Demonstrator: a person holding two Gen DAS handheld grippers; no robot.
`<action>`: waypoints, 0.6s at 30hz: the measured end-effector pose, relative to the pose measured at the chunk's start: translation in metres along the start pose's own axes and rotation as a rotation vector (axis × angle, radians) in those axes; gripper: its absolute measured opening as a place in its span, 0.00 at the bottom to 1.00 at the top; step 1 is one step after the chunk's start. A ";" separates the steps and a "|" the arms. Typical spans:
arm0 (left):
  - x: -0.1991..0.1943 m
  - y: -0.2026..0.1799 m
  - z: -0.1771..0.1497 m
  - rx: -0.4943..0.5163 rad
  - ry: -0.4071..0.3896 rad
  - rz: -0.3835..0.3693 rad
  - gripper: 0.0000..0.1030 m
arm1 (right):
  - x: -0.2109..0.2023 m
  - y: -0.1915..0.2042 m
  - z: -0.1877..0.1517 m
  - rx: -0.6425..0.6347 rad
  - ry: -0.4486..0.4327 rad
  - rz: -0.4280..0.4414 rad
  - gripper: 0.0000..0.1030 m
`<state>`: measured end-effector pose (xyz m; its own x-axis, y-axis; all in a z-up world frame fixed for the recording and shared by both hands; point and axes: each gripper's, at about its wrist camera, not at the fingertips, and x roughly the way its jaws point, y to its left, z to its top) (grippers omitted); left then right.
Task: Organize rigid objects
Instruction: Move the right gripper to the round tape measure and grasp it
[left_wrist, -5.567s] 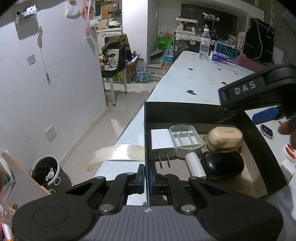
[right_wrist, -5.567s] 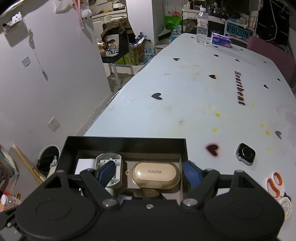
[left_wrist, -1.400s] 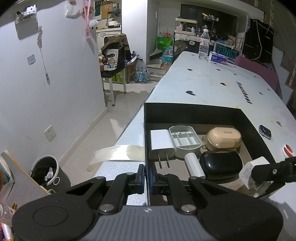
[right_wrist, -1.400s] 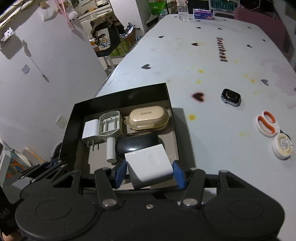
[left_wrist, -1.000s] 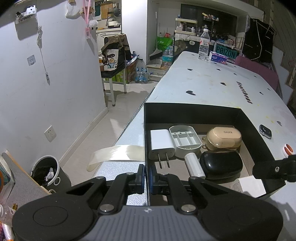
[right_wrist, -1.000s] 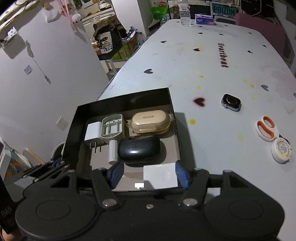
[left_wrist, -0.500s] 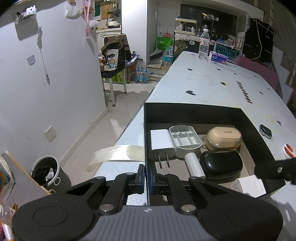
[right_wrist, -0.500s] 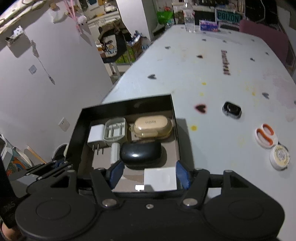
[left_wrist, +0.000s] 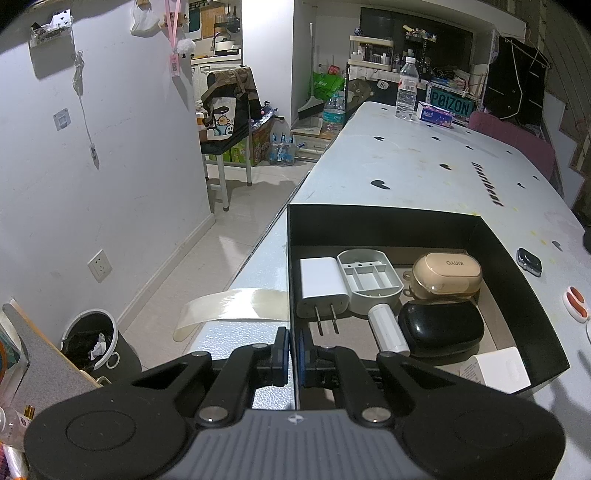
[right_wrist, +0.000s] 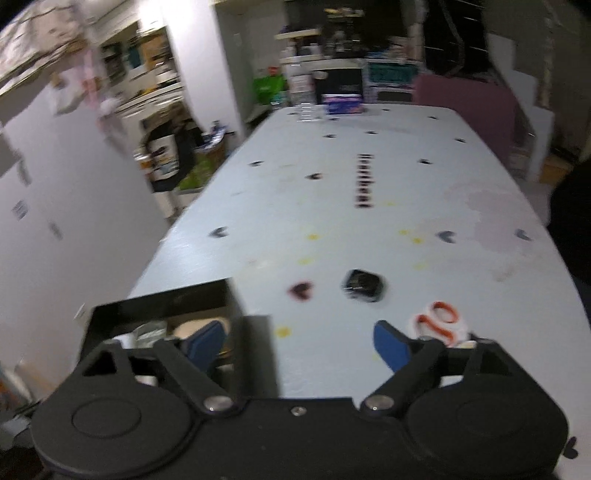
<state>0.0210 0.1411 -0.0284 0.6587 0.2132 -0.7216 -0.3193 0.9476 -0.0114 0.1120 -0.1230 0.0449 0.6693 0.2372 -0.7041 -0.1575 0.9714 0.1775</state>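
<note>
Black smartwatch (right_wrist: 364, 285) lies ahead and slightly right of the right gripper (right_wrist: 299, 341), jaws spread, empty; left gripper (left_wrist: 291, 352) clenched on the box (left_wrist: 384, 218) wall, farther.

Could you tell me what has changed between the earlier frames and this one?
The right gripper carried a white charger block into the black box, set it in the near right corner, let go and swung out over the table, open, toward the small black watch. The left gripper stayed clamped on the box wall; the other box items stayed put.
</note>
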 end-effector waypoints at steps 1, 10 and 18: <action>0.000 -0.001 0.000 0.000 0.000 0.000 0.05 | 0.002 -0.008 0.001 0.016 -0.005 -0.018 0.97; 0.000 -0.001 0.000 0.000 0.000 0.000 0.05 | 0.027 -0.068 0.001 0.180 0.004 -0.174 1.00; 0.000 -0.001 0.000 -0.001 0.000 0.000 0.05 | 0.061 -0.122 -0.013 0.323 0.129 -0.355 1.00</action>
<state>0.0214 0.1402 -0.0287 0.6588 0.2135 -0.7214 -0.3199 0.9474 -0.0117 0.1624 -0.2273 -0.0286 0.5421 -0.0887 -0.8356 0.3102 0.9453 0.1009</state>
